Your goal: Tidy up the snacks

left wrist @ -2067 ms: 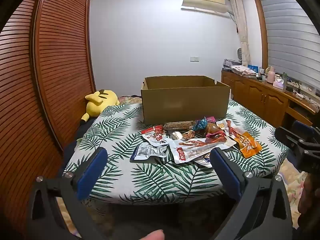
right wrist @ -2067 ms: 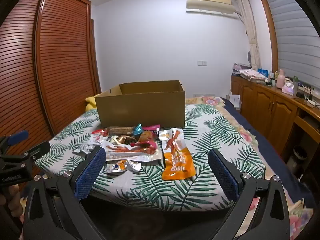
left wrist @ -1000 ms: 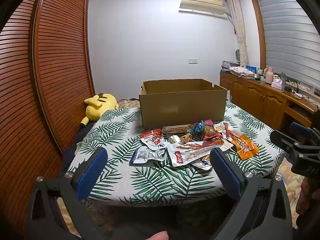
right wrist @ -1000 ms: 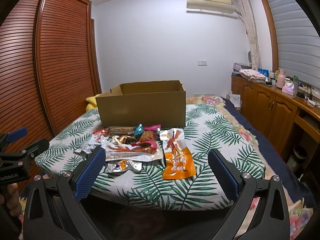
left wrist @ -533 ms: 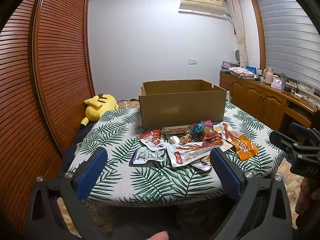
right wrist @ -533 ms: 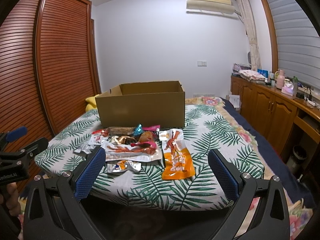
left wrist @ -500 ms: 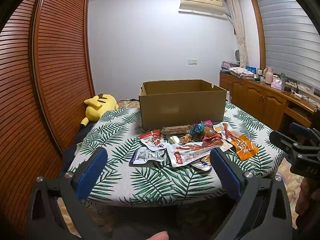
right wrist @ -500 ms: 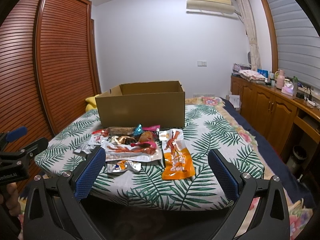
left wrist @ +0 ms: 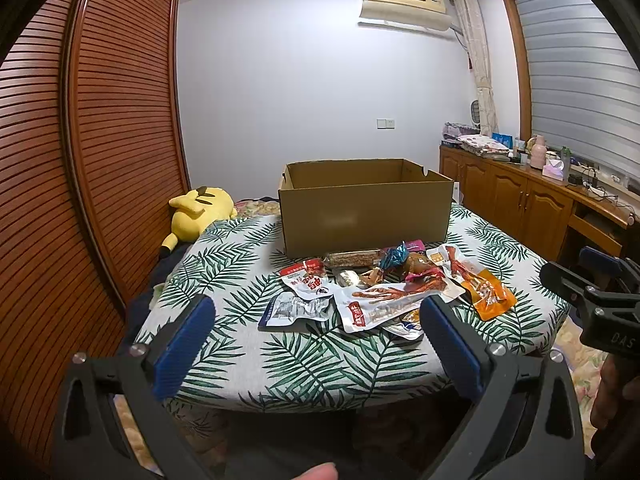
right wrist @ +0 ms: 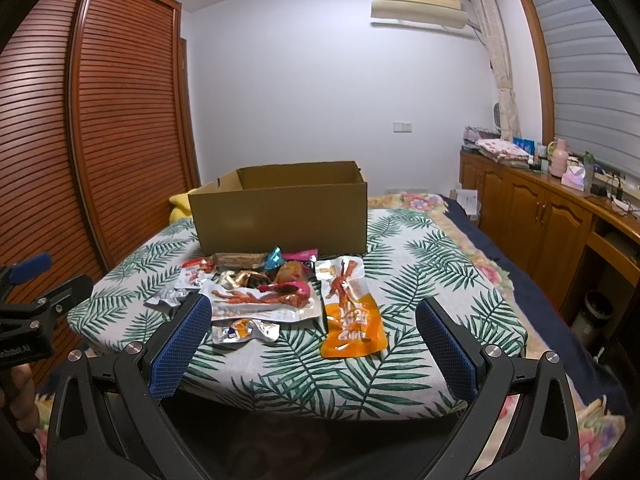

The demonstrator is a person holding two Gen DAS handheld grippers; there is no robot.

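Observation:
Several snack packets lie in a heap [left wrist: 384, 284] on a leaf-print table [left wrist: 304, 356], in front of an open cardboard box [left wrist: 364, 208]. An orange pouch [right wrist: 352, 322] lies at the heap's right, a large white chicken-feet packet [right wrist: 260, 300] in the middle, a grey-white packet [left wrist: 296, 308] at the left. My left gripper [left wrist: 316, 344] is open and empty, short of the table's near edge. My right gripper [right wrist: 314, 340] is open and empty, also near the front edge. Each shows at the other view's side.
A brown slatted wardrobe [left wrist: 80, 160] stands on the left. A yellow plush toy [left wrist: 196, 212] lies behind the table's left corner. A wooden sideboard [right wrist: 552, 216] with bottles and folded cloth runs along the right wall. Flowered bedding [right wrist: 520, 280] lies right of the table.
Both grippers have drifted slightly nearer to the table and a little higher. The packets and the box have not moved. Both stay open.

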